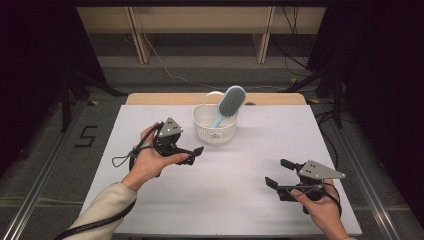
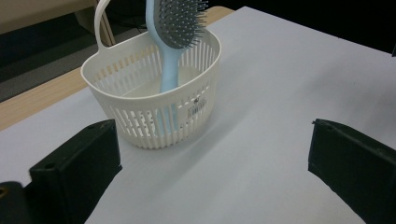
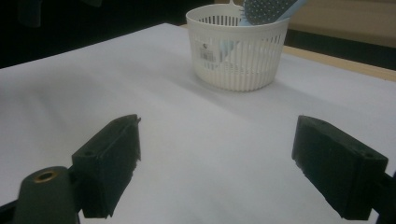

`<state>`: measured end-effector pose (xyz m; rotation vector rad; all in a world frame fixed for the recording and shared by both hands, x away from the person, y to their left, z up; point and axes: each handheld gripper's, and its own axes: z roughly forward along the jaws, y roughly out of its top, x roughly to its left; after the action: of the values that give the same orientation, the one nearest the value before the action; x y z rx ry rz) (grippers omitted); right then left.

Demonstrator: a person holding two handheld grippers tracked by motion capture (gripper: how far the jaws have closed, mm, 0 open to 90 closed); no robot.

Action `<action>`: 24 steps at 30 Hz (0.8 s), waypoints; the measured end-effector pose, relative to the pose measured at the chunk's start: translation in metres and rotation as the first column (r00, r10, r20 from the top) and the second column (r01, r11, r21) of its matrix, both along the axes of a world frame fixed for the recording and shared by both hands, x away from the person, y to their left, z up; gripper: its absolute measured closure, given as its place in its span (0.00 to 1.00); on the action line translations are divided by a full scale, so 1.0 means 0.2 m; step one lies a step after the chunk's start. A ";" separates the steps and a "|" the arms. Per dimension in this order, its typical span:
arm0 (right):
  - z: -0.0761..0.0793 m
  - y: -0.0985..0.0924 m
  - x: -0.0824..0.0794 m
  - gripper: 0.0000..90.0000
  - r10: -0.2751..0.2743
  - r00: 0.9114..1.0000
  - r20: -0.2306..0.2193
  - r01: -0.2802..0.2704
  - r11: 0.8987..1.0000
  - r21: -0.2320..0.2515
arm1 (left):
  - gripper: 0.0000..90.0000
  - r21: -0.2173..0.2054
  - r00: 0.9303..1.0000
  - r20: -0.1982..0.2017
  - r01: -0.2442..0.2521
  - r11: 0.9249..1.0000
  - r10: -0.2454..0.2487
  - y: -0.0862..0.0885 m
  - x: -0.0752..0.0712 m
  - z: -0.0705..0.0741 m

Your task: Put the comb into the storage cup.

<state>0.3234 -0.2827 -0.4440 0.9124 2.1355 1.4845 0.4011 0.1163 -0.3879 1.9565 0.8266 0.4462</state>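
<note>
Blue hairbrush [image 1: 227, 106] handle stands half hidden behind slatted basket [image 1: 206, 131] wall.

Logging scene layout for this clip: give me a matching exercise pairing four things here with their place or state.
Things:
1. hairbrush
2. basket
3. left gripper
4. right gripper

Places or states:
A. white, slotted wall, at the table's far middle
B. open, near the front right of the table
C. standing handle-down, leaning on the rim
D. open, close beside the basket

Pairs: 1-C, 2-A, 3-D, 4-B
</note>
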 end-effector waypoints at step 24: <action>0.00 0.00 0.00 0.18 0.000 1.000 0.003 0.000 1.000 0.005 | 0.02 -0.001 1.000 0.027 -0.001 1.000 0.001 0.13 -0.14 -0.05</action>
<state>0.3232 -0.2831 -0.4433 0.9117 2.1311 1.4912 0.3735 0.1432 -0.3985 1.9452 0.8102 0.4718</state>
